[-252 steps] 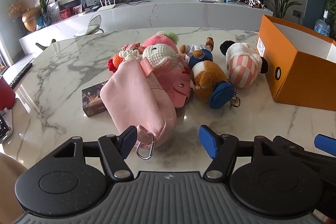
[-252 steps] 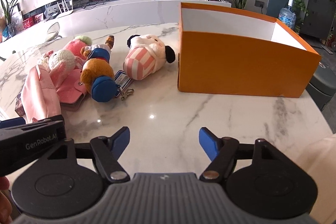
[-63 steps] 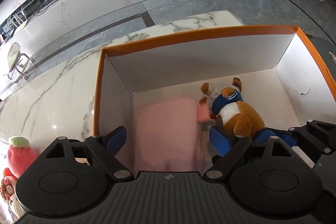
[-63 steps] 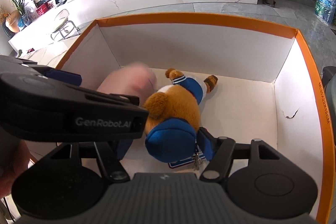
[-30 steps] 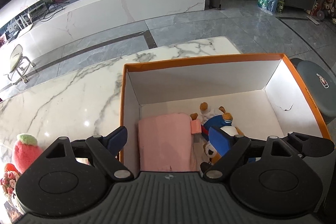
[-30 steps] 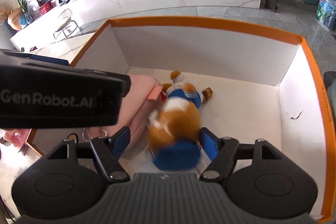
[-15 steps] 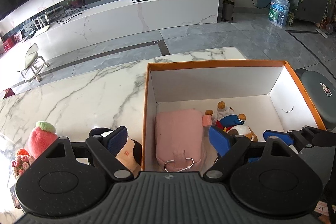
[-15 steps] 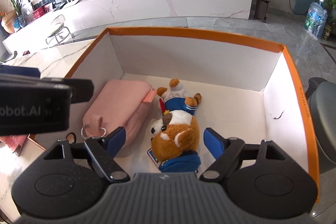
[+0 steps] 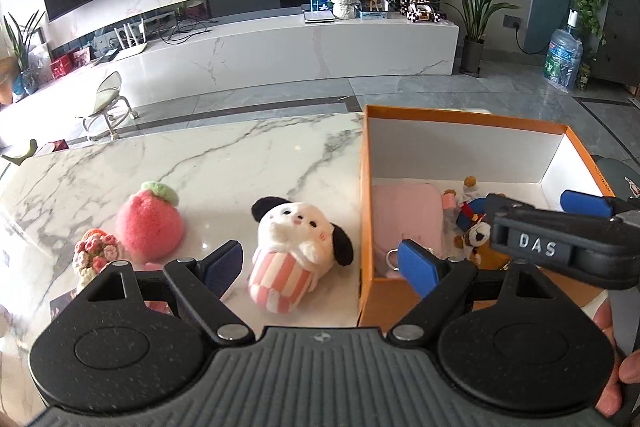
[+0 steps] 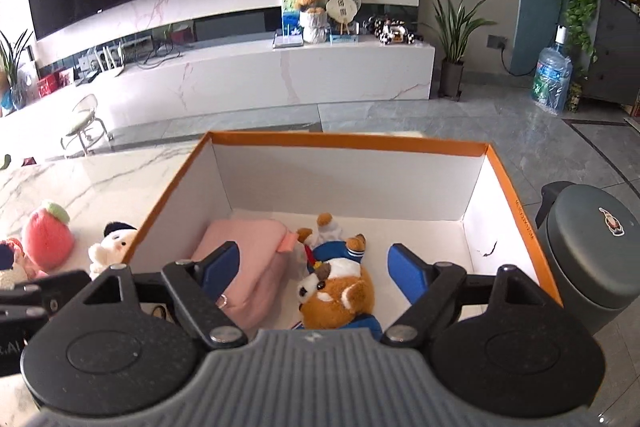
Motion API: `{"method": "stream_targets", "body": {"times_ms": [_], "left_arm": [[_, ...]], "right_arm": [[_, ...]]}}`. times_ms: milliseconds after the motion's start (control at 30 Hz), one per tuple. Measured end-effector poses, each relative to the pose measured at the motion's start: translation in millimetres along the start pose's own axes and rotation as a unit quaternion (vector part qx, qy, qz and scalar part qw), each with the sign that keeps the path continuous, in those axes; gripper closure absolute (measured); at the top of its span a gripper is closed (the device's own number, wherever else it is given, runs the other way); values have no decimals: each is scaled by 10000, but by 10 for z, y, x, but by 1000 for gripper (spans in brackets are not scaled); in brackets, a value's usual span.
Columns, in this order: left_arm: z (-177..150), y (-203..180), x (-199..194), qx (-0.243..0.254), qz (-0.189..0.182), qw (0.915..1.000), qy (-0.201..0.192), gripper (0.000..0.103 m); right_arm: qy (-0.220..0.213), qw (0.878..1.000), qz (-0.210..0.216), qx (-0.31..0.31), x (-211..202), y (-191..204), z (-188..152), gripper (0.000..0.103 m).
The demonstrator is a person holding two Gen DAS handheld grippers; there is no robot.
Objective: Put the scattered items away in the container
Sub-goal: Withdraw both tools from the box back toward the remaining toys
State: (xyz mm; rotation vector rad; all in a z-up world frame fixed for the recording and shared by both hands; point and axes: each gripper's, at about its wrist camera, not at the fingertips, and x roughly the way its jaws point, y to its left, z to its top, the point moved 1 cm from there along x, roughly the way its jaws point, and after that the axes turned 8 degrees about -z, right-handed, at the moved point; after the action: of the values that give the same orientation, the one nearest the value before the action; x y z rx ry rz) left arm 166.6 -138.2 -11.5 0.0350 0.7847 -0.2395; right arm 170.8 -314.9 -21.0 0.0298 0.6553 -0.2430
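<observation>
The orange box (image 9: 460, 117) (image 10: 348, 140) holds a pink pouch (image 9: 408, 215) (image 10: 248, 247) and a brown dog plush in blue (image 10: 340, 287) (image 9: 476, 231). On the marble table left of it lie a white dog plush in a pink striped cup (image 9: 296, 243) (image 10: 112, 247), a pink strawberry plush (image 9: 150, 217) (image 10: 48, 233) and a crochet flower bunch (image 9: 96, 253). My left gripper (image 9: 320, 263) is open and empty above the white dog plush. My right gripper (image 10: 316, 267) is open and empty above the box, and shows in the left wrist view (image 9: 560, 239).
A dark box lies at the table's left edge (image 9: 66, 301). A grey bin (image 10: 588, 251) stands right of the orange box. A white TV console (image 9: 280, 43) and a small chair (image 9: 106, 103) stand beyond the table.
Both grippers have let go of the pouch and the dog plush in the box and pulled back and up. My left gripper has swung left over the white dog plush.
</observation>
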Motion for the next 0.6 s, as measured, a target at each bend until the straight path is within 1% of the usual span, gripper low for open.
{"method": "stream_targets", "body": {"times_ms": [100,200,300,367,500,567,600], "left_arm": [[-108,165,-115,-118,118,9998,-117,3],[-210,307,-234,-234,219,9991,-278,3],[-313,449,-348,-385,126,9982,-433,3],[-387,541,-412,-448,60,9976,-516,3],[-538,703,-505,-408,-18,9972,-619,3],[-611,789,-544,-387,-30,9970,-675,3],[-644,836,-558,-378,-18,9968,-707,3]], "right_arm": [[-407,9990,-173,73,-210,100,-53,20],[-841,9960,-244,156,-426,198,-132,20],[-1224,9917,-319,237,-643,299,-239,20],[-1402,9889,-376,320,-773,361,-308,20],[-1557,9862,-327,464,-989,509,-443,21],[-1578,9862,-252,440,-1061,612,-501,23],[-1569,9865,-203,417,-1084,669,-527,26]]}}
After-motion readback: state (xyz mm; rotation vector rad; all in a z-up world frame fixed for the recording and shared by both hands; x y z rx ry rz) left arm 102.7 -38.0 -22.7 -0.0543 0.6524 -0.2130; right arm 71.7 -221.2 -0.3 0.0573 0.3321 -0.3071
